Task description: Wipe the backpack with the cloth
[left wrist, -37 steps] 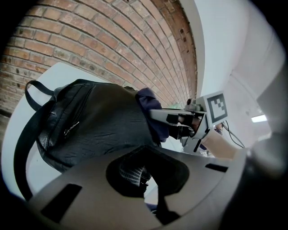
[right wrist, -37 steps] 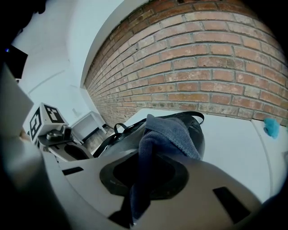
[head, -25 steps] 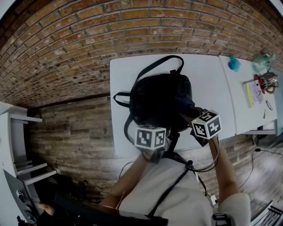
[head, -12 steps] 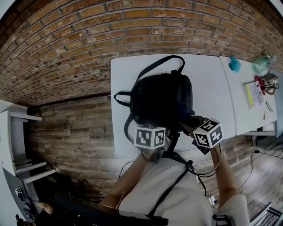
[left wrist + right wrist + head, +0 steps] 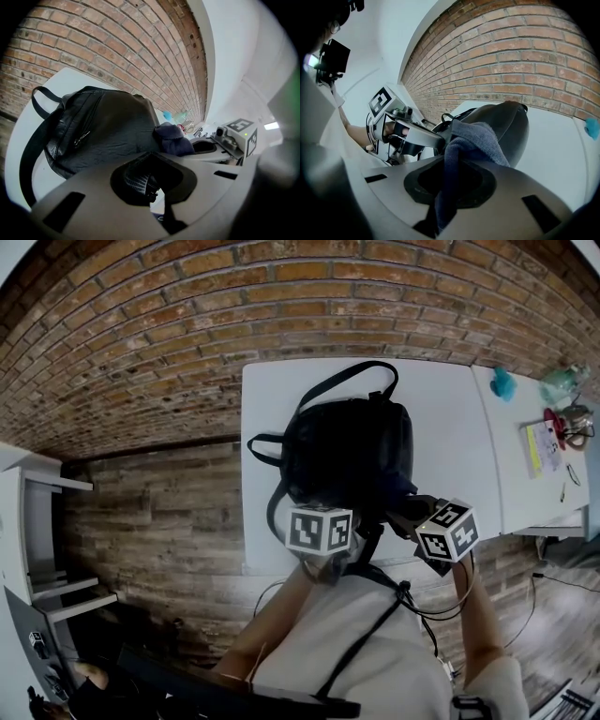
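One black backpack [image 5: 347, 451], one dark cloth [image 5: 474, 136], two hand-held grippers, left [image 5: 149, 190] and right [image 5: 448, 187], two white tables [image 5: 450, 427] [image 5: 514, 470].

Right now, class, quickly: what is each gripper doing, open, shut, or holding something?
The left gripper is shut on a dark mesh part of the backpack.
The right gripper is shut on the cloth.

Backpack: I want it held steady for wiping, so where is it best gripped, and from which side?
Grip the top handle, the thin open loop at the backpack's far end. Bare table shows through it, so one jaw could probably slip inside and close across the strap, coming from above at the far side. That keeps clear of the cloth at the near end.
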{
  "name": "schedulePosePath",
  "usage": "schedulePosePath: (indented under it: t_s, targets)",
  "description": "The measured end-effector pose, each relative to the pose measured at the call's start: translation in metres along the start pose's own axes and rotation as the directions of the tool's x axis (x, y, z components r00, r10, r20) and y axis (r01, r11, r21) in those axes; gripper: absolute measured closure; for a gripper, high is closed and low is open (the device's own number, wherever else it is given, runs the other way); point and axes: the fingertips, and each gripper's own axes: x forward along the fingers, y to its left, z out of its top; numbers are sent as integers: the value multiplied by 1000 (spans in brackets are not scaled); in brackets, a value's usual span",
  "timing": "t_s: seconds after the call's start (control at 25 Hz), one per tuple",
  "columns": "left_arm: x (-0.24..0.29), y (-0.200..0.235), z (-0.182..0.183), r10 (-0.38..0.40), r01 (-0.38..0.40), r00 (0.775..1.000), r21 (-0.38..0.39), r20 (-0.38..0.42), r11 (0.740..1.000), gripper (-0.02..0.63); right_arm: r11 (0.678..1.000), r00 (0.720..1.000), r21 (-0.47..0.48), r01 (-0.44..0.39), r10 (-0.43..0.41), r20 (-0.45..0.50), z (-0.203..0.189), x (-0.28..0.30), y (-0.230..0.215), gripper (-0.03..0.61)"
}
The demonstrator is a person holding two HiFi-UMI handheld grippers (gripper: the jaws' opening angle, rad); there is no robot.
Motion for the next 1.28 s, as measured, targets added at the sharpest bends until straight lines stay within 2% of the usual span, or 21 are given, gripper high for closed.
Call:
schedulePosePath:
  t_s: [0.16, 0.48, 0.76, 1.08, 1.28]
  targets:
    - [-2, 3, 2, 6, -6, 1000, -5, 8, 1000, 611, 998, 1000, -61, 26, -25, 11, 23, -10, -12, 532]
    - [-5, 7, 3, 14, -14, 1000, -10, 16, 1000, 612, 977, 988, -173, 128, -111, 103, 105, -12, -51, 532]
    - [-7, 10, 4, 23, -23, 1000, -11, 14, 1000, 612, 930, 969, -270, 249, -243, 55, 144, 27, -92, 532]
    - [-7, 16, 3, 32, -31, 999, -21, 11, 999, 612, 938, 952, -167, 304, -305, 19, 150, 58, -133, 532]
    - [-5, 15, 5, 27, -27, 1000, -17, 9, 999, 612, 937, 945, -141, 321, -326, -15, 143, 67, -139, 532]
